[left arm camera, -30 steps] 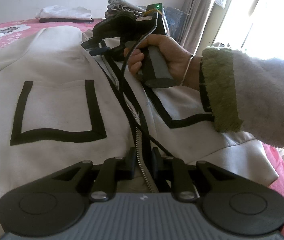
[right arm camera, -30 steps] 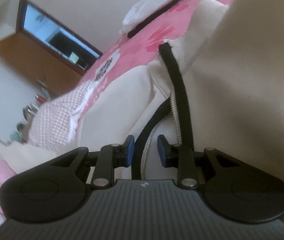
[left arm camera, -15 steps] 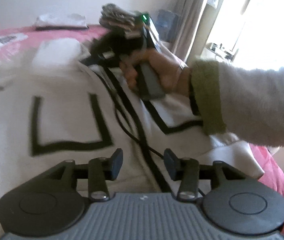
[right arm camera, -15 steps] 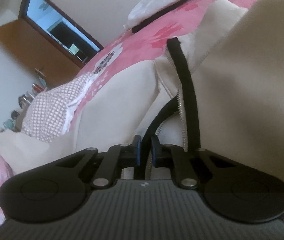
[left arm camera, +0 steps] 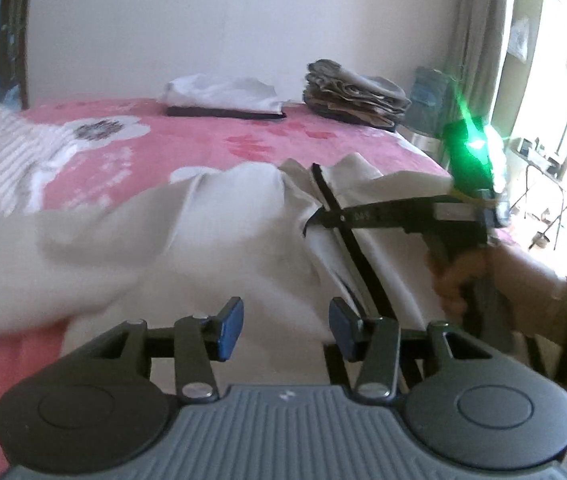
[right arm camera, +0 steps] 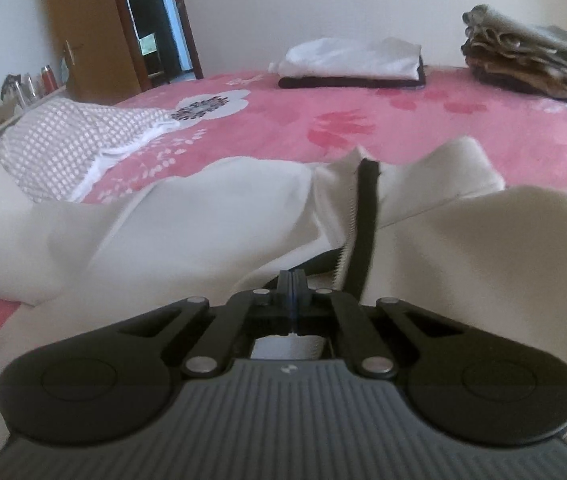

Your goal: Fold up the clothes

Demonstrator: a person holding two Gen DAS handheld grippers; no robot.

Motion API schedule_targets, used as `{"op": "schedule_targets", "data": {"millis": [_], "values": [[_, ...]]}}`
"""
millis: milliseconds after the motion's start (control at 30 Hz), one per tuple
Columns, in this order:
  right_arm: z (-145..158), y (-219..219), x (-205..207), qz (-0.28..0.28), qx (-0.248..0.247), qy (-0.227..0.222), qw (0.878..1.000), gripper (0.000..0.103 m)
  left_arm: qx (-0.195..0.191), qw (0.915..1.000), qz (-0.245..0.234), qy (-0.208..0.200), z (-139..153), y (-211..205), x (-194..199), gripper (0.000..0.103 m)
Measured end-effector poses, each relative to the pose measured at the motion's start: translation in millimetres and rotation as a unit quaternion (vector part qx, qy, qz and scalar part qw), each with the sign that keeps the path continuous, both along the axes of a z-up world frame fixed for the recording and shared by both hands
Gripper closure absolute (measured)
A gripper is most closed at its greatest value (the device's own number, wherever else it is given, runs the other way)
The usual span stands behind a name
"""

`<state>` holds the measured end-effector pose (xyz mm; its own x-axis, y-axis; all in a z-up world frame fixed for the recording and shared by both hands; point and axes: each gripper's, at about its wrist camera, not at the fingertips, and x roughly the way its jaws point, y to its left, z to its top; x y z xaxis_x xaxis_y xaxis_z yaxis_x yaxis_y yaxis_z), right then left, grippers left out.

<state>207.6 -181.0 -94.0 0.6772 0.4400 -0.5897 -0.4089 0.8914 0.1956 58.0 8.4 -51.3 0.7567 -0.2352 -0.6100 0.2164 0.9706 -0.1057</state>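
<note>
The cream jacket [right arm camera: 211,216] lies bunched across the near half of the pink bed [right arm camera: 423,128], its black-edged zipper strip [right arm camera: 367,204] running from the collar toward the right tool [right arm camera: 291,280]. That tool's jaws are pressed fully together, pinching the jacket's front edge beside the zipper teeth; in the left wrist view it reaches in from the right [left arm camera: 323,216], with the hand [left arm camera: 467,280] on its grip and a green light glowing above. The left tool [left arm camera: 285,326] has its blue pads [left arm camera: 229,328] spread, nothing between them, and hangs over the cloth.

Open bedspread stretches beyond the collar to the far edge, where a folded white pile [right arm camera: 355,62] and a stack of tan clothes [right arm camera: 523,52] sit near the wall. A dotted cloth [right arm camera: 75,136] takes the left side; the bed's right edge falls away toward the bright window [left arm camera: 547,80].

A second ago the left tool was nearly shut at the zipper low on the flat jacket; it has since let go, spread and pulled back upward. The right tool, then open around the black strip, has clamped on the edge and rolled level, lifting the front panel.
</note>
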Motion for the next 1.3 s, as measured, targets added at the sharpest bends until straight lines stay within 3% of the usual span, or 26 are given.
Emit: {"op": "schedule_targets", "data": {"millis": [200, 400, 600, 667, 700, 800, 933, 1033, 1100, 1233, 1300], "values": [[-2, -15, 0, -0.002, 0.014, 0.02, 1.0, 0.103, 0.031, 0.9994, -0.01, -0.01, -26, -25, 55, 0.055], [-7, -26, -6, 0.004, 0.042, 0.043, 0.998, 0.103, 0.017, 0.9998, -0.007, -0.01, -41, -35, 80, 0.057], [-12, -31, 7, -0.006, 0.078, 0.07, 0.995, 0.102, 0.01, 0.9997, 0.02, 0.007, -60, -28, 88, 0.067], [-16, -28, 15, -0.009, 0.085, 0.08, 0.993, 0.101, 0.003, 0.9993, 0.035, 0.008, -67, -22, 88, 0.076], [-18, -25, 20, -0.01, 0.083, 0.085, 0.993, 0.101, 0.003, 0.9991, 0.041, 0.009, -70, -20, 88, 0.081], [-26, -15, 32, -0.022, 0.072, 0.096, 0.993, 0.103, -0.007, 0.9988, 0.047, 0.007, -73, -14, 88, 0.083], [-29, -11, 44, -0.038, 0.092, 0.102, 0.99, 0.103, -0.039, 0.9981, 0.046, 0.001, -65, -8, 84, 0.083], [-30, -19, 43, -0.052, 0.122, 0.116, 0.984, 0.102, -0.074, 0.9962, 0.04, -0.022, -54, -4, 81, 0.074], [-31, -25, 39, -0.058, 0.137, 0.126, 0.981, 0.101, -0.071, 0.9966, 0.027, -0.032, -50, -8, 86, 0.068], [-35, -36, 27, -0.053, 0.157, 0.158, 0.973, 0.101, -0.043, 0.9989, 0.01, -0.016, -57, -21, 100, 0.069], [-34, -40, 21, -0.045, 0.161, 0.177, 0.97, 0.101, -0.05, 0.9986, 0.015, -0.007, -64, -17, 102, 0.07]]}}
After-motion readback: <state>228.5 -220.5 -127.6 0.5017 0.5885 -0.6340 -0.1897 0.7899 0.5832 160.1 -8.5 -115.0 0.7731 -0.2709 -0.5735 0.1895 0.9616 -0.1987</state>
